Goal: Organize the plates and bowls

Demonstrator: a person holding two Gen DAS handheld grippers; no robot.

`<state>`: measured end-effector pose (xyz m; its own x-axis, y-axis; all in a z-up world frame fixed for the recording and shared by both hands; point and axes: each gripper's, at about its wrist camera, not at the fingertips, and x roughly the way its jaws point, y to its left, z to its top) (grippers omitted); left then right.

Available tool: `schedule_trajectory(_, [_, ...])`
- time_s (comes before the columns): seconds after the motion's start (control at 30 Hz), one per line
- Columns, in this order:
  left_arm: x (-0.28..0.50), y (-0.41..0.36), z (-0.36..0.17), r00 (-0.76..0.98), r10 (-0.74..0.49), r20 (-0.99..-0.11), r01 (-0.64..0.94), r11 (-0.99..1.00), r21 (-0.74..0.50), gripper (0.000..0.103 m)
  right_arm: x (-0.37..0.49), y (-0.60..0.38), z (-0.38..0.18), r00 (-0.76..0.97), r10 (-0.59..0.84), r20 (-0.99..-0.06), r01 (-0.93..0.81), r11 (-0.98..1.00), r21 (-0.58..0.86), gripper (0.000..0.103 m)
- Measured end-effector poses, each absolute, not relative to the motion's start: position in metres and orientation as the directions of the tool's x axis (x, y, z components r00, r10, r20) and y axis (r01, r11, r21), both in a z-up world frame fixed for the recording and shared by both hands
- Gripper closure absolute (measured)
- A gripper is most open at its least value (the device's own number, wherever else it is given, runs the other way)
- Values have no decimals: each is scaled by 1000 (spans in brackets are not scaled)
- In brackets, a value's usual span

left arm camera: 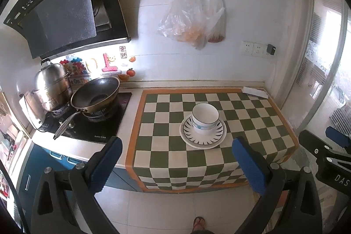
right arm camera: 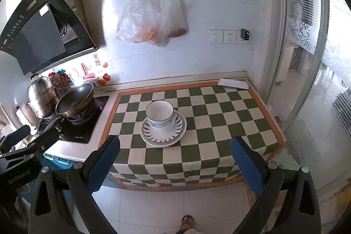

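Both grippers hang back from the counter, out over the floor, neither touching anything. The left gripper point(left arm camera: 176, 154) has its jaws spread wide and empty, and the right gripper point(right arm camera: 175, 154) is the same, wide and holding nothing. On the checked cloth point(left arm camera: 252, 115), about the middle of it, sits a white bowl point(left arm camera: 205, 118) with a blue band, standing upright on a plate point(left arm camera: 203, 142) with a dark spiked pattern round its rim; there looks to be a second plate under that one, though I can't be sure. Off to the left are a wok point(left arm camera: 95, 93) and a steel pot point(left arm camera: 51, 84) on the stove, well apart from the dishes. The bowl and plates look like glazed ceramic, so I'd expect them stiff, fairly heavy, slick and easy to chip if knocked together. The bowl's wall is the natural place to pinch, one finger inside and one outside the rim. The plate lies flat on the cloth, so its near edge would need lifting or sliding first.
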<state>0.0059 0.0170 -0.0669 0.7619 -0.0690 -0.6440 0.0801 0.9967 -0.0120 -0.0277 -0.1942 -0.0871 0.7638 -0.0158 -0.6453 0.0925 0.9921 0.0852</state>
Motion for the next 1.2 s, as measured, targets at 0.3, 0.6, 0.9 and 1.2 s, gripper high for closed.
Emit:
schedule_trajectory(0.3, [8, 17, -71, 747, -74, -660, 80, 997, -21, 0, -28, -195, -91, 760, -21, -650, 94, 993, 78, 0])
schedule_trajectory(0.6, [8, 17, -78, 729, -74, -681, 71, 997, -32, 0, -28, -196, -100, 742, -23, -670, 100, 992, 76, 0])
schedule_trajectory(0.9, [8, 16, -79, 726, -78, -683, 74, 997, -35, 0, -27, -199, -101, 739, -25, -674, 102, 992, 76, 0])
schedule_trajectory(1.2, [8, 16, -79, 724, -80, -686, 77, 996, -35, 0, -26, -200, -103, 736, -23, -676, 102, 992, 77, 0])
